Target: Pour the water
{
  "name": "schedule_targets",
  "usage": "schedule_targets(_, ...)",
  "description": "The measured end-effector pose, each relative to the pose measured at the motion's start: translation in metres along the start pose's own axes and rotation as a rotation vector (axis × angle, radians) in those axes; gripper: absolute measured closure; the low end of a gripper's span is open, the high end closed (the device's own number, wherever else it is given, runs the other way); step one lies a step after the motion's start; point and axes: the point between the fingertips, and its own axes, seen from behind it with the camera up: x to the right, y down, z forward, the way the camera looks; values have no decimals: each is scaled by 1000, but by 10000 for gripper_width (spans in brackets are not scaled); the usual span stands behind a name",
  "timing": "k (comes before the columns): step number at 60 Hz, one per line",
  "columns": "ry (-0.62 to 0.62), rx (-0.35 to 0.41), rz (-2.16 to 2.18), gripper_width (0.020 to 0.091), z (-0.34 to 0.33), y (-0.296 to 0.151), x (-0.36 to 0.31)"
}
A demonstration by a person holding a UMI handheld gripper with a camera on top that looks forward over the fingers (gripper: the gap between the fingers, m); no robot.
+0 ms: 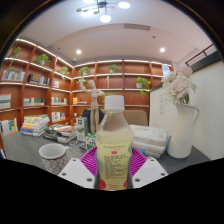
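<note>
Bottle [114, 146] upright between gripper [113, 168] fingers, pink pads pressed against both sides, clamped. Paper cup [53, 157] left on table [20, 152]. White vase [183, 130] right. Bookshelves [40, 95] beyond.

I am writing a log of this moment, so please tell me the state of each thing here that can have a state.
Bottle: upright, cap on, held between the fingers.
Gripper: shut on the bottle.
Cup: upright on the table, open top; contents cannot be seen.
Vase: upright, holding flowers.
Ceiling lamp: lit.
</note>
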Motion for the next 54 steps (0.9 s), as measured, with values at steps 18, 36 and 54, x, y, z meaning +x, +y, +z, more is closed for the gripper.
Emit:
schedule_targets(18, 39, -115, 3, 353, -6, 25, 6)
schedule_targets(36, 160, -157, 30, 288, -83, 36, 8)
schedule_targets(54, 165, -117, 77, 285, -145, 5, -15)
